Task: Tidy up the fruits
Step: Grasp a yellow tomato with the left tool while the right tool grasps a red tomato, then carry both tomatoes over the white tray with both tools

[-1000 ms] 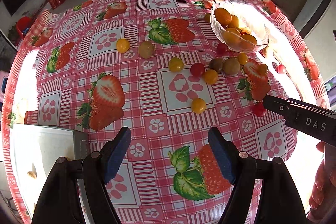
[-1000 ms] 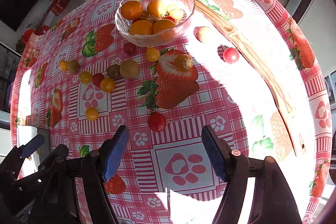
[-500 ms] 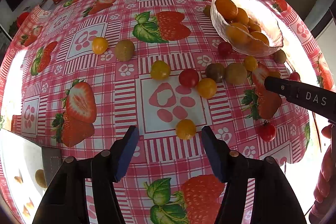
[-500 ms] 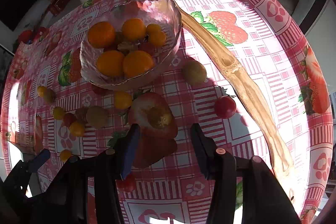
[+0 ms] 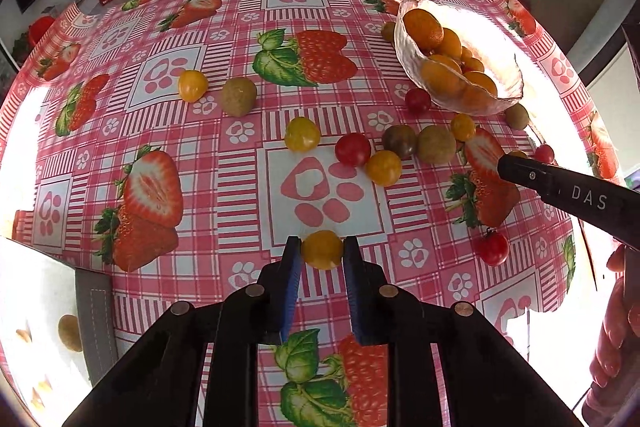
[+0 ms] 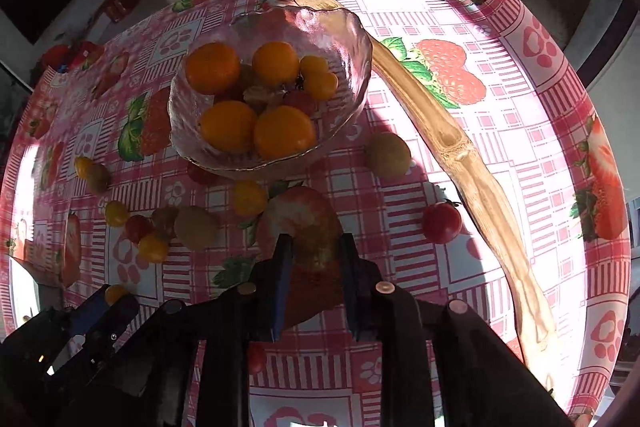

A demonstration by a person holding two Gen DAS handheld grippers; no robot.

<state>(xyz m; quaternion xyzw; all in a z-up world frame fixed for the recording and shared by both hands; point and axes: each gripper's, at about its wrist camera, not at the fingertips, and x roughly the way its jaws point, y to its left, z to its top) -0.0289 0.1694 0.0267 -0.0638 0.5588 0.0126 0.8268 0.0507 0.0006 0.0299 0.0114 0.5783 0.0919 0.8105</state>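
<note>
Pinching a yellow tomato (image 5: 322, 249) at its widest part, the left gripper (image 5: 321, 251) has just closed its blue pads on the fruit, which sits low on the tablecloth (image 5: 224, 187) beside a paw print. Small, round and thin-skinned, it will probably weigh almost nothing but burst or squirt out under a hard squeeze, so a light hold across the middle looks right. More loose fruit lies beyond, near the glass bowl (image 5: 508, 83), which is already part full. The right gripper's black arm reaches in from the right edge.

From the right wrist, the right gripper (image 6: 315, 251) has also just closed, its pads meeting on a small dull brownish fruit (image 6: 318, 254) over a printed strawberry, just short of the bowl (image 6: 352, 39). Shadow hides its skin, so whether it is firm or soft I cannot tell. A red tomato (image 6: 441, 222) rests near a wooden fork (image 6: 452, 143).
</note>
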